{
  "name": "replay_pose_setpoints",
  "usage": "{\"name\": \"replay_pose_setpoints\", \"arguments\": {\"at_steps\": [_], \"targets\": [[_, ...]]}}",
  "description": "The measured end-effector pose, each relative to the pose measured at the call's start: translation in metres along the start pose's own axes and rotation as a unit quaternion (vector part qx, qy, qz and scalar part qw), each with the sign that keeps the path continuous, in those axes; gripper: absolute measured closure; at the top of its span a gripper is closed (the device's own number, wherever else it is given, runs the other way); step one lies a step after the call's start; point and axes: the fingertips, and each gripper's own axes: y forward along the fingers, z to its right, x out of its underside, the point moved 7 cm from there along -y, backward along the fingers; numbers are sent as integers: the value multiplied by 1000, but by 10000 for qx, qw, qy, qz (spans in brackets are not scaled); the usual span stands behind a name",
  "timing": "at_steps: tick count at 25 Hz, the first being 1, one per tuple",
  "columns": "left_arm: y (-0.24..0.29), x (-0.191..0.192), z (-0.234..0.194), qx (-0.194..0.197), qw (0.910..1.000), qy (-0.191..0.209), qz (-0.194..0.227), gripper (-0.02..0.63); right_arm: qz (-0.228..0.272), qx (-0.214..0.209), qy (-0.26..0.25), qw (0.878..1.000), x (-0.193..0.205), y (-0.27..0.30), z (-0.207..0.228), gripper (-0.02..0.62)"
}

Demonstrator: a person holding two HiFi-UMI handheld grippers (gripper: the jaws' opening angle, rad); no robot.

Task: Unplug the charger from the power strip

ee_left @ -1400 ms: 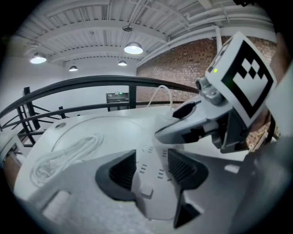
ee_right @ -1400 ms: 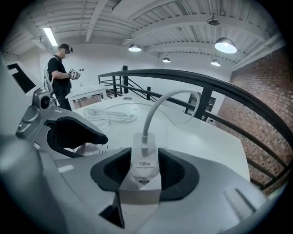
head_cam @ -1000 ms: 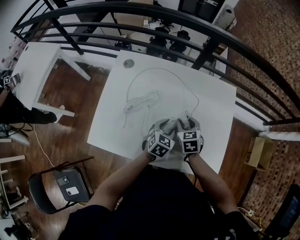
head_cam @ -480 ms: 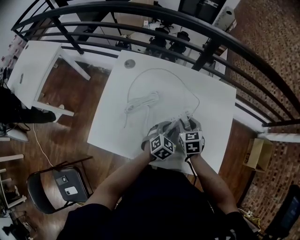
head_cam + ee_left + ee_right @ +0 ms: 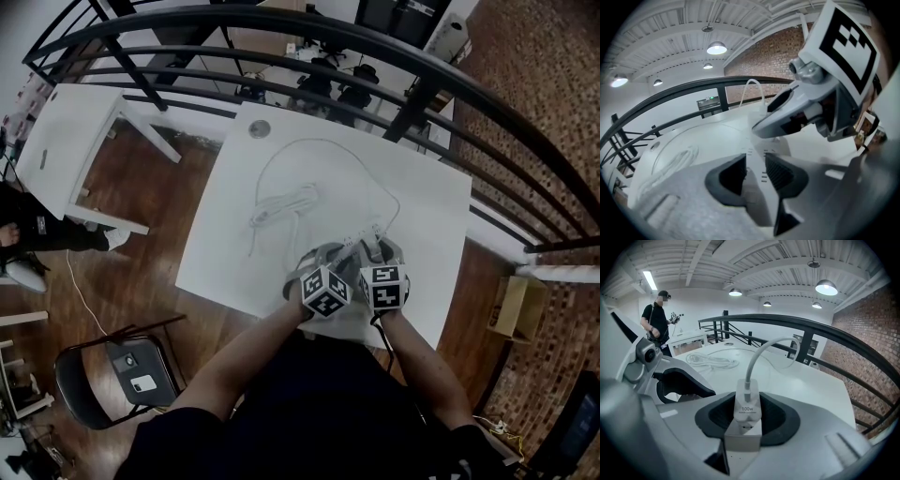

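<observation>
On the white table (image 5: 234,234) lies a white power strip (image 5: 754,187) with my left gripper (image 5: 754,171) shut across its body. A white charger (image 5: 747,406) marked 100w stands plugged into the strip's end block (image 5: 743,439). My right gripper (image 5: 747,416) is shut on the charger's sides. The charger's white cable (image 5: 764,352) arches up and away over the table. In the head view both grippers, left (image 5: 330,255) and right (image 5: 377,249), sit side by side at the table's near edge over the strip (image 5: 361,236).
A loose coil of white cable (image 5: 281,206) lies mid-table, and a small round disc (image 5: 258,128) sits at the far edge. A black railing (image 5: 375,47) curves behind the table. A second white table (image 5: 66,122) and a folding chair (image 5: 122,366) stand at left. A person (image 5: 658,319) stands far off.
My left gripper's jaws have closed onto the power strip and the gripper has rolled slightly. The right gripper has stayed on the charger.
</observation>
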Motion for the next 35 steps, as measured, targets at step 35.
{"name": "replay_pose_setpoints", "arguments": {"at_steps": [35], "targets": [[-2,-2,4,147,9998,98,-4,471,-69,-12,406,9991,1,-11,3,453]]}}
